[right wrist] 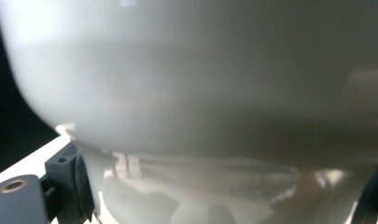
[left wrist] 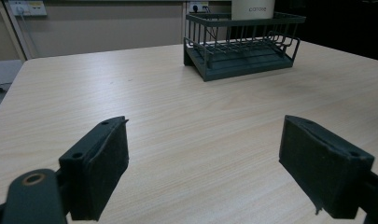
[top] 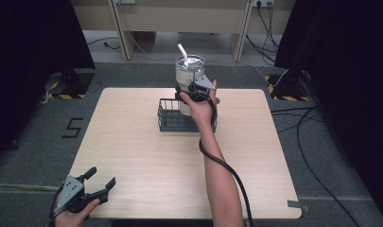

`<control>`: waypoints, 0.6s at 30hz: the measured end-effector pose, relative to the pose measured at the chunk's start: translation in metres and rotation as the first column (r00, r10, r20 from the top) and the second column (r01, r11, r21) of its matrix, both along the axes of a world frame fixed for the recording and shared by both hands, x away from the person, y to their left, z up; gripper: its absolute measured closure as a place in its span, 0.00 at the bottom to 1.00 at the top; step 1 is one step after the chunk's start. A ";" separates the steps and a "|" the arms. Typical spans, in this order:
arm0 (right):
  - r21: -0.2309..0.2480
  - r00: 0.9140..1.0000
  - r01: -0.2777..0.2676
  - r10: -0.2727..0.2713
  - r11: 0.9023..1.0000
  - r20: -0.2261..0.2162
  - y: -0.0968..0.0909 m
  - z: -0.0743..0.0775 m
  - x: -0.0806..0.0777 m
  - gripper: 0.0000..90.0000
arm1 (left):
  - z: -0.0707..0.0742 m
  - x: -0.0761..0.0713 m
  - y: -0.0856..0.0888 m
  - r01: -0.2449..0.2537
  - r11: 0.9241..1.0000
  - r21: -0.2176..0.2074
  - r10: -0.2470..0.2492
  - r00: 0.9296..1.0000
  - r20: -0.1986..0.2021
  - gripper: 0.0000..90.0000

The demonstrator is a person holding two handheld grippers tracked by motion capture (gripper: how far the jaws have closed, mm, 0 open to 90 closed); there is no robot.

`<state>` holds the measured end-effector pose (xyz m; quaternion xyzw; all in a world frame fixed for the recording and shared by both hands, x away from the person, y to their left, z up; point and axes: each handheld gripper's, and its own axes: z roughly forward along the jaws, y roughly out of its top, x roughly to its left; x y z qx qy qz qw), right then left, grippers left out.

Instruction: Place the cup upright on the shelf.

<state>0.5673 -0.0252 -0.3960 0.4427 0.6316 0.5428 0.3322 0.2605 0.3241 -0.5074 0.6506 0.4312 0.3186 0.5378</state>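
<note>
Nearest the high camera, at the table's [top: 132,156] near left corner, the person's left hand [top: 73,215] is holding the left gripper [top: 100,182] just above the wood, its jaws standing wide apart with nothing between them. Seen along those jaws in the left gripper view, bare pale wood is stretching ahead to a dark wire basket [left wrist: 242,56] far across the table.

Moving right to the middle of the table's far half, the basket [top: 168,118] is sitting on the wood, and a pale tumbler [top: 189,71] with a clear lid and a white straw [top: 182,53] is standing upright with its base down inside it. The right hand [top: 201,111] is reaching over the basket, and the right gripper [top: 191,92] is clamping the tumbler's lower body, below its wider upper part. In the right gripper view, the tumbler's glossy white wall [right wrist: 200,93] is pressing close between the two jaws.
</note>
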 end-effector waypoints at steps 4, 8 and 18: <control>-0.006 1.000 -0.003 0.003 1.000 0.000 0.000 -0.002 0.001 0.11 | 0.000 0.000 0.000 0.001 1.000 -0.001 -0.001 1.000 0.000 0.17; -0.010 1.000 0.001 -0.001 1.000 -0.007 0.002 -0.004 0.003 0.11 | 0.000 0.000 0.000 0.000 1.000 -0.002 0.000 1.000 0.000 0.17; -0.017 1.000 0.000 -0.001 1.000 -0.031 0.004 -0.016 0.005 0.11 | 0.000 0.000 0.000 0.004 1.000 -0.001 -0.004 1.000 0.001 0.17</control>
